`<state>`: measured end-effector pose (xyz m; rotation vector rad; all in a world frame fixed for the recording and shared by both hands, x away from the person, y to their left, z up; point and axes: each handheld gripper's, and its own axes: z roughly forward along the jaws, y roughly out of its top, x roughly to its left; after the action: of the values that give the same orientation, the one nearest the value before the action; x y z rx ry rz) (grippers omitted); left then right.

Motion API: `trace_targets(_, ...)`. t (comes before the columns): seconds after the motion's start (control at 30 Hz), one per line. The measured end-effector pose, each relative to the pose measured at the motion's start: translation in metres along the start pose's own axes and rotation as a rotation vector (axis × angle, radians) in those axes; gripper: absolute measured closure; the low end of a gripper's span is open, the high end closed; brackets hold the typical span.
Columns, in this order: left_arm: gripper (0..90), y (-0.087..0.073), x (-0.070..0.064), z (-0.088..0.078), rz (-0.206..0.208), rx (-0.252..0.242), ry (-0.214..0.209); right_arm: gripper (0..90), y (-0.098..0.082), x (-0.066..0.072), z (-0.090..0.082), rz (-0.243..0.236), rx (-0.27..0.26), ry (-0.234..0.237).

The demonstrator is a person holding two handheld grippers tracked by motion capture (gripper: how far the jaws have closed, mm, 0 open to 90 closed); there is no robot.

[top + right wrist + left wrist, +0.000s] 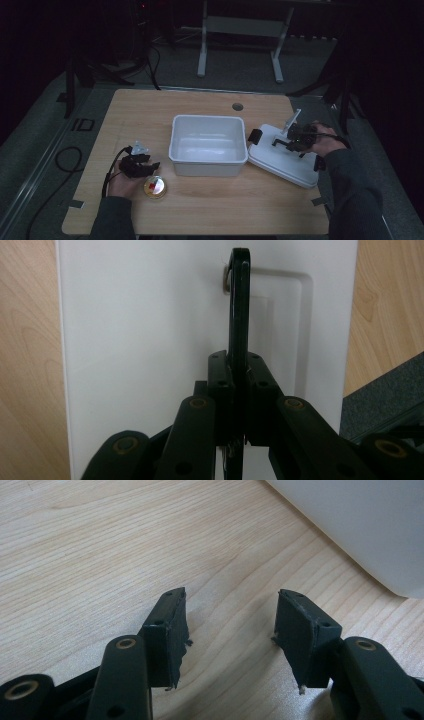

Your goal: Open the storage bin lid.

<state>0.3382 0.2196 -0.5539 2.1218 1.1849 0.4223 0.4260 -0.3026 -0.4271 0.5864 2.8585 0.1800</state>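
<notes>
Right now the right claw [239, 390] is pinched tight on the thin black handle [238, 305] of the flat white plastic lid [280, 157], which lies on the pale wooden tabletop [210, 200] just right of the open white rectangular plastic tub [208, 144], one corner near the tub wall. Left claw [230, 630] rests low over bare wood left of the tub, jaws spread, nothing between them. Small round yellow container with red centre [154, 187] sits just beside the left hand [122, 182].
</notes>
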Motion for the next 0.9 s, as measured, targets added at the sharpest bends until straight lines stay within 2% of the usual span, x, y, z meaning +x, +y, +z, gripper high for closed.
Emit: trace_targets(0.9,47.0,0.000,0.000,0.000,0.001,0.000,0.000,84.2,-0.003,0.002,0.027,0.029,0.009,0.009)
